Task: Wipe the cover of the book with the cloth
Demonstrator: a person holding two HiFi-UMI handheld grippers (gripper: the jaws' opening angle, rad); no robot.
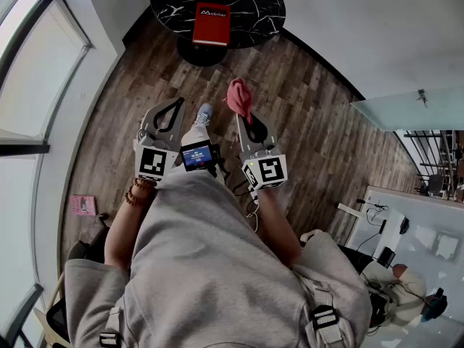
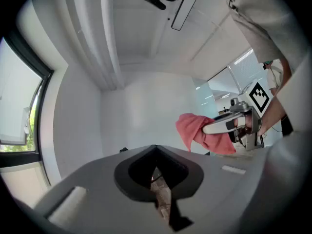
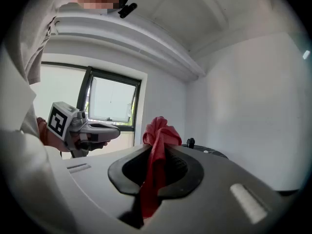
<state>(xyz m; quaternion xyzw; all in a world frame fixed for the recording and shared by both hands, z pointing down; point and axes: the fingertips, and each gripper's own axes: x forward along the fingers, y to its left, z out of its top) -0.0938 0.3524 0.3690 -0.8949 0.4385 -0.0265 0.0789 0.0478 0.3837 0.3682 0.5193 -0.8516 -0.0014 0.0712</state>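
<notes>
A red book (image 1: 211, 24) lies flat on a round black marble table (image 1: 254, 9) at the top of the head view, well beyond both grippers. My right gripper (image 1: 244, 116) is shut on a pink-red cloth (image 1: 240, 98), which bunches above its tips; in the right gripper view the cloth (image 3: 155, 160) runs up between the closed jaws. My left gripper (image 1: 176, 106) is shut with nothing in it, held level beside the right one. In the left gripper view the right gripper (image 2: 229, 126) shows with the cloth (image 2: 197, 133).
Dark wood floor (image 1: 304, 114) lies between me and the table. A window wall (image 1: 29, 122) curves along the left. A pink item (image 1: 83, 204) lies on the floor at left. A glass partition (image 1: 413, 107) and a white desk (image 1: 406, 230) stand at right.
</notes>
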